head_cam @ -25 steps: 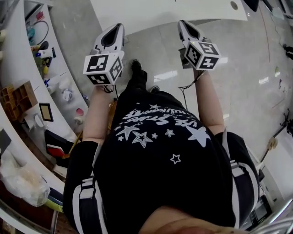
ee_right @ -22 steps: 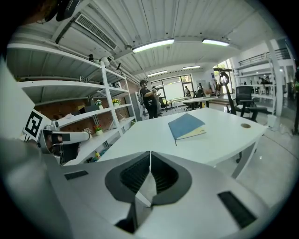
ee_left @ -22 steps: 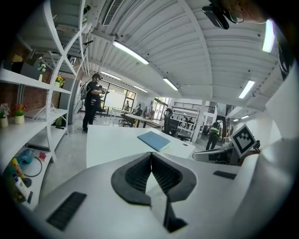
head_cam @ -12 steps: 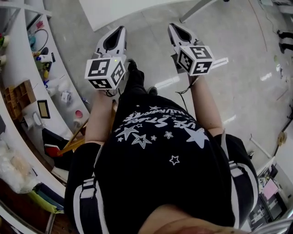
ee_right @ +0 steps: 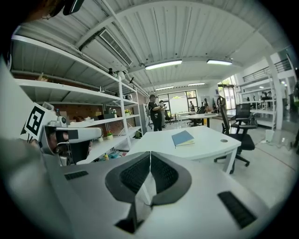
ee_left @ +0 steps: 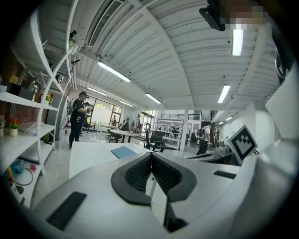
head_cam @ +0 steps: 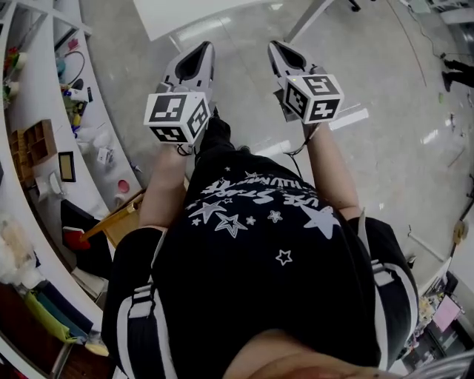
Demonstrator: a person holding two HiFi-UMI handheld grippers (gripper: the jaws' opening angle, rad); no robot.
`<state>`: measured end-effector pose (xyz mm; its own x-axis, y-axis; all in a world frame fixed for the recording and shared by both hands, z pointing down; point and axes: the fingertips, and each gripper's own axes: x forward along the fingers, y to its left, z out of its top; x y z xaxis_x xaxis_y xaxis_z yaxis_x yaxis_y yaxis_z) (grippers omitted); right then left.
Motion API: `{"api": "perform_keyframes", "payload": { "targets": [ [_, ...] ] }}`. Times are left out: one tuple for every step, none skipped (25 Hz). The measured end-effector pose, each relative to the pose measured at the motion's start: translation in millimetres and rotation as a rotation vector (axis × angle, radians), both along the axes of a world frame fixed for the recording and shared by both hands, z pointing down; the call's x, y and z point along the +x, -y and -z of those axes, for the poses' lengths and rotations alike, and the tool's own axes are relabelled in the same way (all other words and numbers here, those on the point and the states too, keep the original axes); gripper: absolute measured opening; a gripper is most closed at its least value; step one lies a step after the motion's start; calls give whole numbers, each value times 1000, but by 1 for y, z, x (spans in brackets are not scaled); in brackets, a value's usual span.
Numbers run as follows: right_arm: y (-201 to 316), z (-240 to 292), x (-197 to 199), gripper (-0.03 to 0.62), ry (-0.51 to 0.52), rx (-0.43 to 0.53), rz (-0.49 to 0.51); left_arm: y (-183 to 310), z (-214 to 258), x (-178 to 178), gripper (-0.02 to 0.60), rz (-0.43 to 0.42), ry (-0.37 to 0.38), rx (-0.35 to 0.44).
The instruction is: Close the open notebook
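A blue notebook lies closed on a white table, some way ahead of me; the left gripper view shows the same notebook. In the head view only a corner of that table shows at the top, without the notebook. My left gripper and right gripper are held side by side over the floor, short of the table. Both are shut and hold nothing: the left gripper has its pads together, and so does the right gripper.
White shelves with small items run along my left. An office chair stands to the right of the table. A person stands beyond the table, with more desks and people further back.
Both grippers have risen a little and drawn closer together. The table has slid toward the top edge of the head view, so I stand farther from it. Both stay shut.
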<state>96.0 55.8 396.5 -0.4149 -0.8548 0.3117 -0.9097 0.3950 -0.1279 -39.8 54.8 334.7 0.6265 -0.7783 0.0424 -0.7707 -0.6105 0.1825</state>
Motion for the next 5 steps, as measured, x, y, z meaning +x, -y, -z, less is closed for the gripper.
{"api": "perform_keyframes", "payload": {
  "targets": [
    [-6,1,-1,11,0,3,4,-7,2,2,12,-3,0,7],
    [-13,1,-1,11,1,6,8,-14,4,4,12,-6,-2,11],
    [-20,2,-2,11,2,9,12,-21,4,5,12,-9,-3,12],
    [-27,2,-2,11,3,13,15,-28,4,7,12,-11,-4,12],
    [-34,3,-2,11,4,16,17,-36,4,8,12,-14,-4,12]
  ]
}}
